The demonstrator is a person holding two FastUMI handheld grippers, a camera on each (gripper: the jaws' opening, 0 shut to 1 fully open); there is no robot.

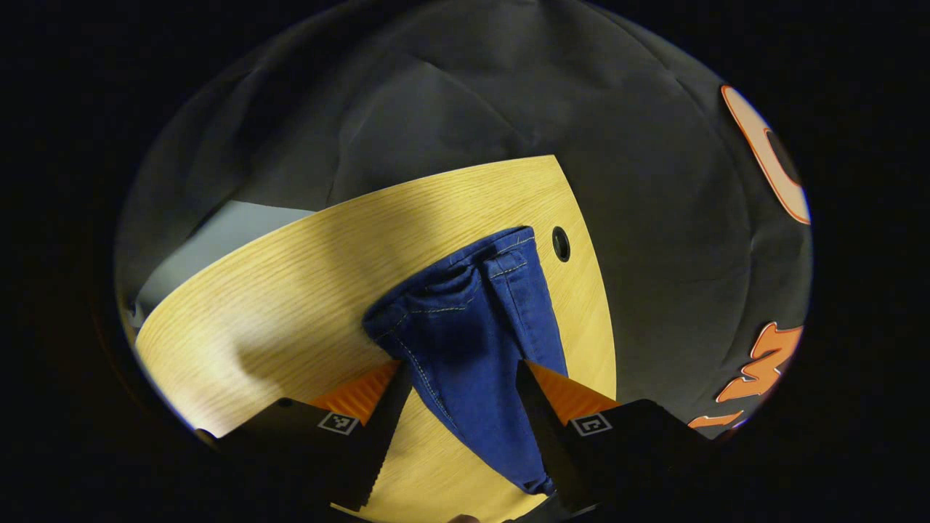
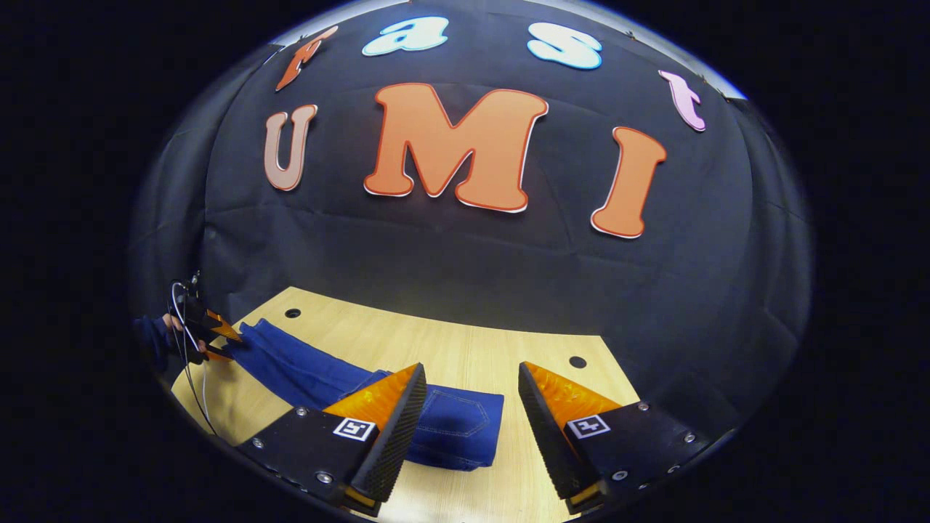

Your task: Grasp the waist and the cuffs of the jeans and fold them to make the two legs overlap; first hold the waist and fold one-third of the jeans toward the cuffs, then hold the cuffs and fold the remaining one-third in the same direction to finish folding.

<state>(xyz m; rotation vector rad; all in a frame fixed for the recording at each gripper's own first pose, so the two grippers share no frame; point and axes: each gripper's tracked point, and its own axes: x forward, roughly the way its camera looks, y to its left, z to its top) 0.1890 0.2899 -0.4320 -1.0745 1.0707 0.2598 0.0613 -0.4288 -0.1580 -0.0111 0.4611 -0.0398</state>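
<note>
Jeans cuff end runs under the left gripper, contact unclear. Right gripper view: jeans' near part hidden behind one finger.

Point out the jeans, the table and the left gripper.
jeans (image 1: 472, 341): left gripper view, on the blue cloth between the fingers.
table (image 1: 290, 305): left gripper view, on bare wood left of the jeans.
left gripper (image 2: 211, 338): right gripper view, far left, at its orange fingers by the jeans' end.
</note>
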